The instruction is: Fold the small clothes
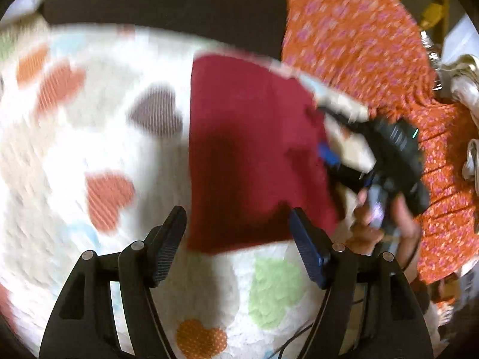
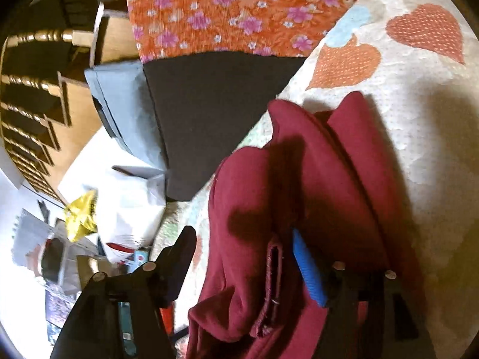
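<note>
The maroon garment (image 1: 251, 155) lies on the heart-print blanket (image 1: 89, 137) — left gripper (image 1: 238, 242) spread wide above its near edge, right gripper (image 2: 248, 269) also parted, bunched cloth between its fingers.

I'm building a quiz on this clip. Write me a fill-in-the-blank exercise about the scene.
1. The garment being folded is dark ____.
2. It lies on a white blanket printed with ____ shapes.
3. The left gripper stands ____, holding nothing.
4. The person's clothing is orange with a ____ print.

Missing words: red; heart; open; floral
</note>
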The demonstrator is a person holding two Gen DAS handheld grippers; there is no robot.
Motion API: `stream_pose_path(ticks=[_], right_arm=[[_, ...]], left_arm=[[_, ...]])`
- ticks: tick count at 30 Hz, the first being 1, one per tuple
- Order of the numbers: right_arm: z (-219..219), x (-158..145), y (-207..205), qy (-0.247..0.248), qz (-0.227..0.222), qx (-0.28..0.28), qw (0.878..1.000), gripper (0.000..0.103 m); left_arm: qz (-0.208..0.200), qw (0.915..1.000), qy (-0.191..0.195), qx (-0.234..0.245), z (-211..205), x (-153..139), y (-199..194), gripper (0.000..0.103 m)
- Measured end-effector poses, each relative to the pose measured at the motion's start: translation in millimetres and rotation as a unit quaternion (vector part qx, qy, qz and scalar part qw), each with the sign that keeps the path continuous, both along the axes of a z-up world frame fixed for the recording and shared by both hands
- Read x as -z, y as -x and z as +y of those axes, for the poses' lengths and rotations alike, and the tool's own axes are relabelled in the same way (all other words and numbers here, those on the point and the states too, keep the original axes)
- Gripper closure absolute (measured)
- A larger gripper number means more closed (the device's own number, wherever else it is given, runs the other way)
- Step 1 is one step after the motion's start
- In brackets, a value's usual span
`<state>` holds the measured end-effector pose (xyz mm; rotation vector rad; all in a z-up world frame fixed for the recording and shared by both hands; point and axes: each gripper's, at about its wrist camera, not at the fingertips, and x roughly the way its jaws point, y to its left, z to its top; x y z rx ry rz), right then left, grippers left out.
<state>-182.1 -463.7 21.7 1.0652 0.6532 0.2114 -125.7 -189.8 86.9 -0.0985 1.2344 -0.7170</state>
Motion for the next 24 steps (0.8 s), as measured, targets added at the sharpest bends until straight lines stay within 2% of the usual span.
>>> stream_pose_path(ticks=[1,3,4,5,7,12,14,17,18,20,21,22,24], right_arm=[[6.2,0.4,-7.9,0.019,0.009,-0.011,1.0,0.038],[16.1,1.3,-16.8,0.054,0.019,-0.033,0.998,0.042],[19.2,1.1,-19.6,0.07,0.021,-0.039,0.997,0.059],[22.1,-0.9,-23.2,0.088,0.026,-0.042,0.995,0.07],[25.8,-8.4,-27.1,0.122,0.037,-0.048,0.991,0.082],[17.5,-56.0,0.3,0.193,-0.01,-0.039,0.98,0.084],[13.5,-56.9,5.5,0.229,0.009,-0.034,0.973,0.084],[1.8,-31.9,-4.1,0.271,0.069,-0.006,0.96,0.084],[-3.0,-24.5,-5.3,0.27,0.08,0.0,0.96,0.084],[-12.5,-18.3,-0.3,0.234,0.073,0.003,0.97,0.083],[-13.8,-22.8,3.6,0.236,0.073,0.004,0.969,0.081],[-15.4,-30.1,8.2,0.244,0.073,0.009,0.967,0.072],[-17.4,-48.3,21.5,0.266,0.074,0.03,0.961,0.07]], left_arm=[[0.007,0.9999,-0.001,0.009,-4.3,5.9,1.5,0.032],[-0.011,0.9996,-0.014,0.022,-12.9,11.1,7.0,0.031],[-0.03,0.999,-0.018,0.028,-17.3,9.3,9.4,0.031],[-0.037,0.9987,-0.017,0.031,-19.7,7.7,10.0,0.031],[-0.036,0.9988,-0.005,0.034,-19.4,4.5,11.8,0.031],[-0.029,0.9957,0.044,0.076,-21.2,-9.4,24.4,0.031],[-0.041,0.9936,0.042,0.096,-26.7,-12.5,31.7,0.031],[-0.041,0.9933,0.02,0.106,-40.8,-2.6,30.9,0.031],[-0.033,0.9937,0.017,0.105,-41.1,1.4,30.7,0.031],[-0.031,0.994,0.014,0.104,-40.7,1.3,29.4,0.031],[-0.033,0.994,0.015,0.103,-37.5,-1.9,28.8,0.031],[-0.034,0.9942,0.016,0.101,-35.6,-3.8,27.5,0.031],[-0.039,0.9948,0.02,0.092,-32.3,-8.4,23.3,0.031]])
